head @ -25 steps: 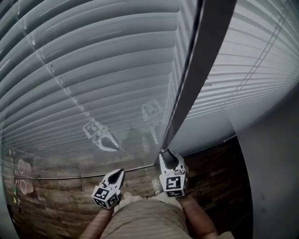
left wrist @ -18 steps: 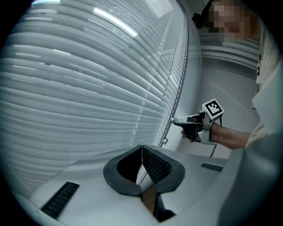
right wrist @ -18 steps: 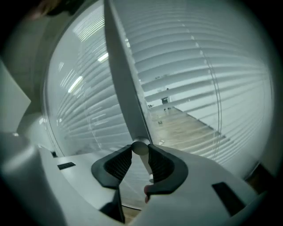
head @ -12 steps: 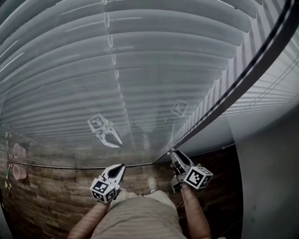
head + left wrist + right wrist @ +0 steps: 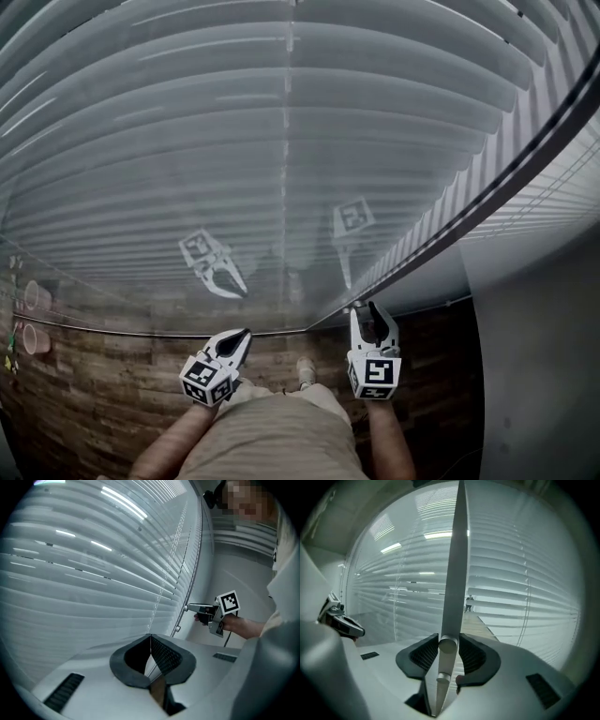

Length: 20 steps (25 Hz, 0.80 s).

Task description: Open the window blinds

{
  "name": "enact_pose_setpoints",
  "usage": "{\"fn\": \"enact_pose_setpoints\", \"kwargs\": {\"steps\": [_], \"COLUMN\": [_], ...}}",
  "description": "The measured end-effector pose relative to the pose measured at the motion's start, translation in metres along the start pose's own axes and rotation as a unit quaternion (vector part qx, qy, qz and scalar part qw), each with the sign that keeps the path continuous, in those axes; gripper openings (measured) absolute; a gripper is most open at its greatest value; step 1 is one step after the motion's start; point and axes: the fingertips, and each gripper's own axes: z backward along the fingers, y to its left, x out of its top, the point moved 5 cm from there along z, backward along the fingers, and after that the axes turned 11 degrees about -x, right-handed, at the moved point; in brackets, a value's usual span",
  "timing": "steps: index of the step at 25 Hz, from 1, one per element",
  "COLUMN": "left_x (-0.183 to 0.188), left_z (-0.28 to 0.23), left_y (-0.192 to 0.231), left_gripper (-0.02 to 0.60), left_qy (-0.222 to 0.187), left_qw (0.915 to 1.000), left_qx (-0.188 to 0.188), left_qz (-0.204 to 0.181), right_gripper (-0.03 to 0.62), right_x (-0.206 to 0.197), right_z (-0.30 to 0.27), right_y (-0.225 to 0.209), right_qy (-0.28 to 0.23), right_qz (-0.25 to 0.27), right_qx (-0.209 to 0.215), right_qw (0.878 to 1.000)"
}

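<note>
Closed white slatted blinds (image 5: 281, 141) fill the window ahead. A pale tilt wand (image 5: 457, 573) hangs in front of them, and its capped lower end stands between the pads of my right gripper (image 5: 449, 648). Those jaws have just been opening; the pads stand beside the wand with a sliver of room. The head view shows the right gripper (image 5: 367, 314) at the foot of a dark window frame (image 5: 525, 159). Seen from the left gripper, the right gripper (image 5: 187, 607) has its tips at the wand (image 5: 191, 588). My left gripper (image 5: 242, 339) is shut and empty, short of the blinds (image 5: 93, 573).
Both grippers are mirrored in the pane (image 5: 211, 262). A wood-plank floor (image 5: 94, 403) lies below, with cups (image 5: 33, 295) at the far left. A grey wall (image 5: 534, 356) closes the right side. A thin blind cord (image 5: 161, 592) hangs beyond the left tips.
The head view has swung left along the window. The right gripper tilted outward half a second ago and now stands square again at the wand. The left gripper has hardly shifted.
</note>
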Motion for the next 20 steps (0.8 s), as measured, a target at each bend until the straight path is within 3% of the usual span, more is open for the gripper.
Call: {"fn": "enact_pose_setpoints", "kwargs": {"steps": [6,9,10,13,14,17,18,20], "left_x": [-0.011,-0.009,-0.011,-0.021,-0.025,-0.035,-0.036,-0.037], "left_z": [0.005,0.009,0.009,0.006,0.005,0.001,0.000,-0.003], "left_y": [0.009,0.009,0.010,0.015,0.017,0.020,0.020,0.018], "left_gripper": [0.012,0.012,0.012,0.012,0.012,0.012,0.012,0.012], "left_qy": [0.001,0.001,0.001,0.003,0.003,0.006,0.008,0.009], "left_qw": [1.0000,1.0000,1.0000,1.0000,1.0000,1.0000,1.0000,0.9999], "left_qx": [0.003,0.003,0.003,0.003,0.003,0.001,-0.001,-0.004], "left_qz": [0.003,0.004,0.004,0.003,0.004,0.004,0.005,0.005], "right_gripper": [0.127,0.123,0.123,0.121,0.121,0.122,0.122,0.123], "right_x": [-0.016,-0.018,-0.022,-0.035,-0.041,-0.053,-0.054,-0.055], "right_z": [-0.005,-0.006,-0.007,-0.014,-0.016,-0.018,-0.019,-0.022], "right_y": [0.004,-0.002,-0.006,-0.014,-0.014,-0.010,-0.011,-0.015], "right_qy": [0.004,0.017,0.029,0.057,0.057,0.060,0.065,0.076], "right_qz": [-0.025,-0.120,-0.176,-0.337,-0.355,-0.359,-0.379,-0.448], "right_qx": [-0.005,0.020,0.033,0.077,0.083,0.083,0.089,0.116], "right_qw": [1.000,0.992,0.983,0.937,0.929,0.928,0.919,0.883]}}
